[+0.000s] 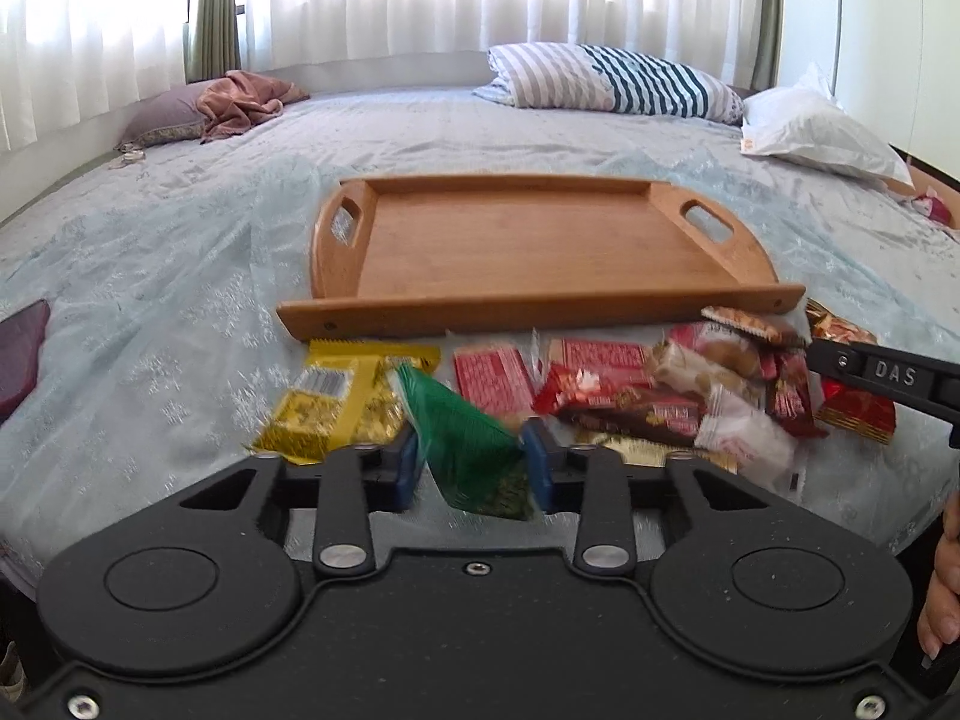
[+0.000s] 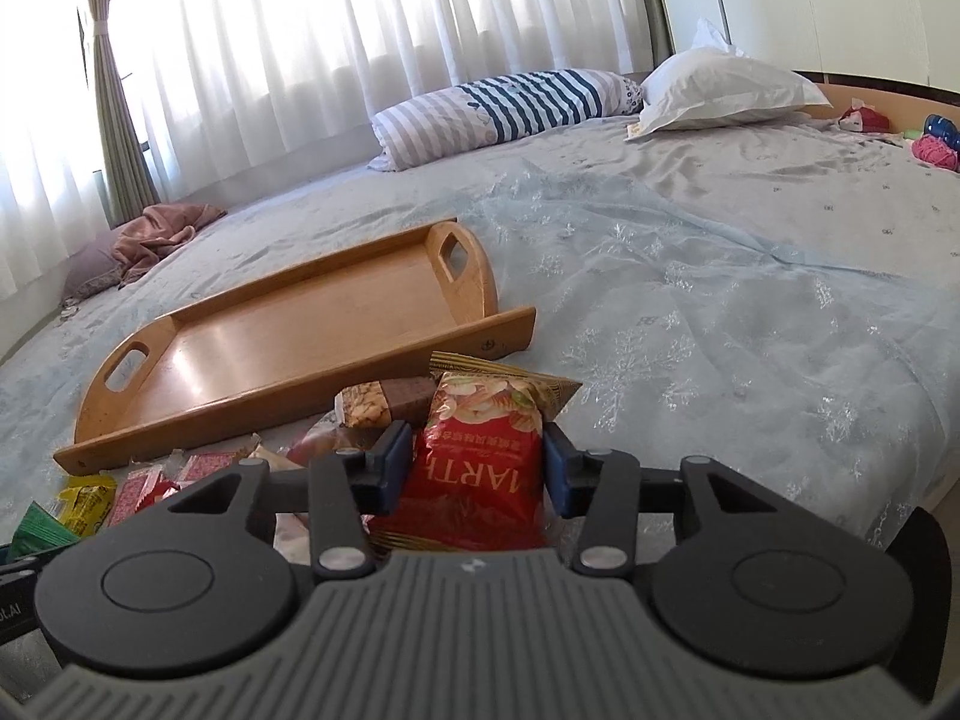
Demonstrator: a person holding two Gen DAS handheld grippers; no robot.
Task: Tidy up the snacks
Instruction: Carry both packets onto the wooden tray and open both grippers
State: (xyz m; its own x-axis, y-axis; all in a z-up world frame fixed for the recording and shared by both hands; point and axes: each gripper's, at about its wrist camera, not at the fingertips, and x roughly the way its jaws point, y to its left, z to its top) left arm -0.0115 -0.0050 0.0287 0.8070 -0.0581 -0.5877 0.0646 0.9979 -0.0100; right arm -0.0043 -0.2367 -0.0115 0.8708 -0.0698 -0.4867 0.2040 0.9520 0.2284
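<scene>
Green snack packet point(image 1: 474, 450) clamped in left gripper point(image 1: 474, 462), red packet point(image 2: 474, 468) lettered "ARTH", upside down, pinched in right gripper point(image 2: 477, 462) marked "DAS", both near the snack pile point(image 1: 660, 384) on the bed point(image 1: 180, 276) before the bare wooden tray point(image 1: 522, 252)

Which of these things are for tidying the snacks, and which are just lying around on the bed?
For the job:
- wooden tray, nothing in it
- snack pile in front of the tray
- green packet in the left gripper
- red packet in the right gripper

Just lying about:
- striped pillow
- white pillow
- pink cloth
</scene>
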